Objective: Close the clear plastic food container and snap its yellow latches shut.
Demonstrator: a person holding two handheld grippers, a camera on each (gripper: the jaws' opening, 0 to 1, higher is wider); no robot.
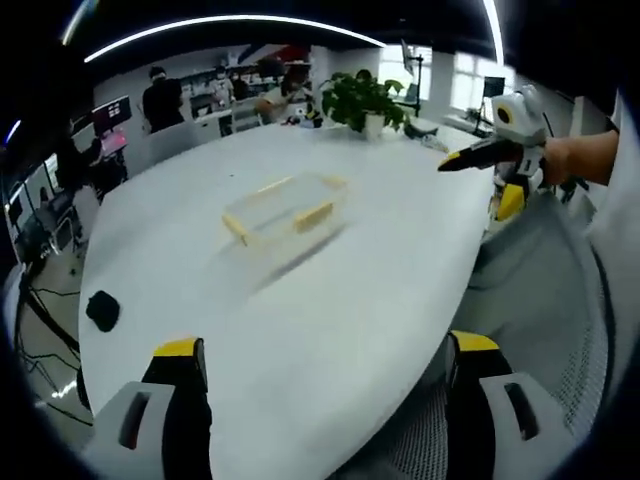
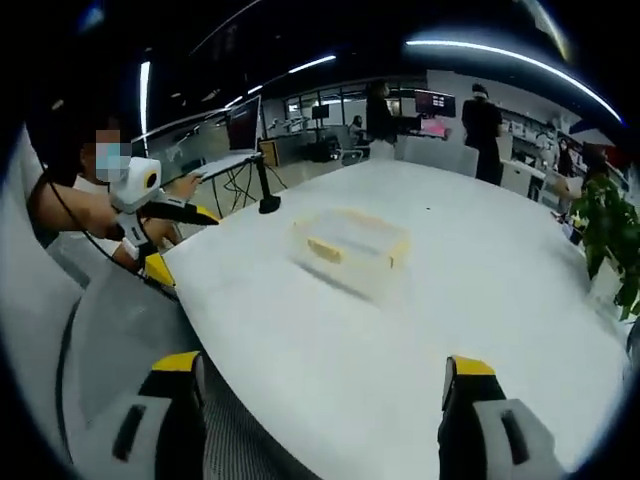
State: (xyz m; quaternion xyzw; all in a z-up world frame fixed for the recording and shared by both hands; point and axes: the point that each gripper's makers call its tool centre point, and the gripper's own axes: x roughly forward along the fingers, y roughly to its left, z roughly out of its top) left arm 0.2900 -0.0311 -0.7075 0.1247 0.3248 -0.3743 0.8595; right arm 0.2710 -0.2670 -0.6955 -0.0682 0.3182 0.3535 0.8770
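Note:
The clear plastic food container (image 1: 285, 210) with yellow latches (image 1: 313, 215) sits on the white table (image 1: 330, 300), well ahead of my left gripper (image 1: 325, 345). That gripper is open, with nothing between its yellow-tipped jaws. The picture is blurred, so I cannot tell how the lid sits. In the right gripper view the container (image 2: 350, 245) is in the middle of the table (image 2: 420, 340), beyond my right gripper (image 2: 323, 364), which is also wide open and holds nothing. The right gripper (image 1: 500, 150) hangs off the table's right edge, and the left gripper (image 2: 165, 210) hangs off its left edge.
A potted plant (image 1: 360, 100) stands at the table's far end, and a small black object (image 1: 102, 308) lies near its left edge. A black stand (image 2: 268, 205) rests on the table by a laptop (image 2: 240, 130). Several people stand at desks behind. A grey mesh chair (image 1: 560, 330) is beside the table.

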